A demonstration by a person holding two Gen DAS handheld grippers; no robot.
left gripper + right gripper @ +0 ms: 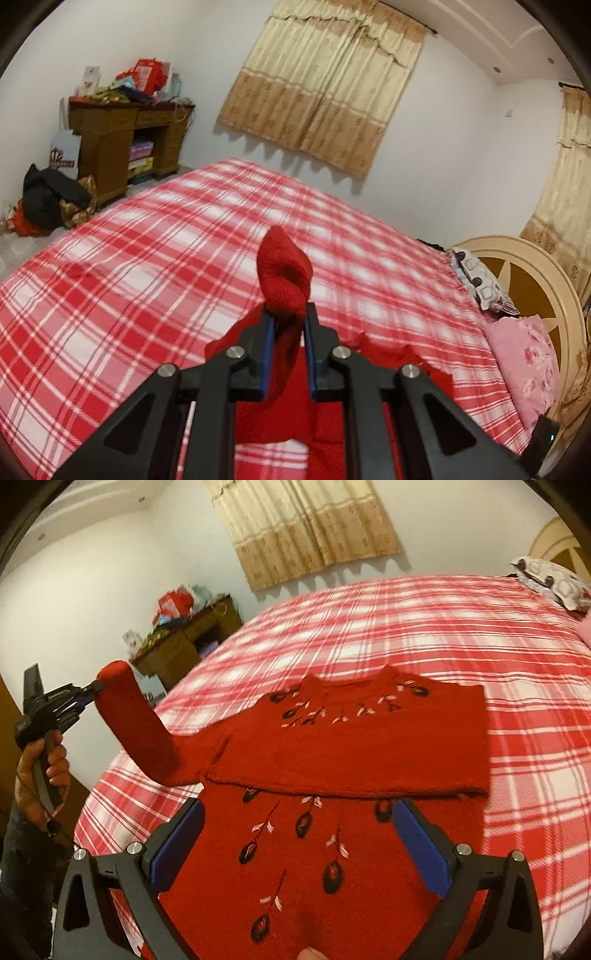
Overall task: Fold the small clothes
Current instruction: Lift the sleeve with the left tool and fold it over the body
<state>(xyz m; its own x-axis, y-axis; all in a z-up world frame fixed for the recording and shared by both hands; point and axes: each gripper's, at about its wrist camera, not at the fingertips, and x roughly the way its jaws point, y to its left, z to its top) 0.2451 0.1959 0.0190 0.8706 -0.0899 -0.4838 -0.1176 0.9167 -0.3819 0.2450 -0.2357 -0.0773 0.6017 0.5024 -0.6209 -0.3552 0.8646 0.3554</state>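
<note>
My right gripper (pixel 297 843) hangs released, its blue pads spread wide with nothing between them, hovering over the lower front of the red sweater (pixel 332 746). The knit directly below and ahead of it carries dark embroidered buds on thin stems. Just beyond the fingertips a fold edge crosses the garment: one part of the sweater lies doubled over, with the neckline and a second band of embroidery on its far side. All of it rests on the plaid bed cover (pixel 480 635).

Off to my left and higher, my left gripper (pixel 86 696) is clenched on the cuff of the sweater's sleeve (pixel 136 731). In its own view the fabric bunches between the blue pads and pokes out past the fingertips. The sleeve rises from the shoulder in a stiff arc, clear of the bed.

I judge the step in hand to be the sleeve fold: the body is already doubled, and this sleeve is not yet laid in. The next move calls for carrying the cuff across and down onto the folded body, setting it flat without dragging the layers askew, then letting go. My free right gripper could pin the fold edge meanwhile.

Farther off stand a wooden desk (pixel 192 635) and a curtain (pixel 306 528).
</note>
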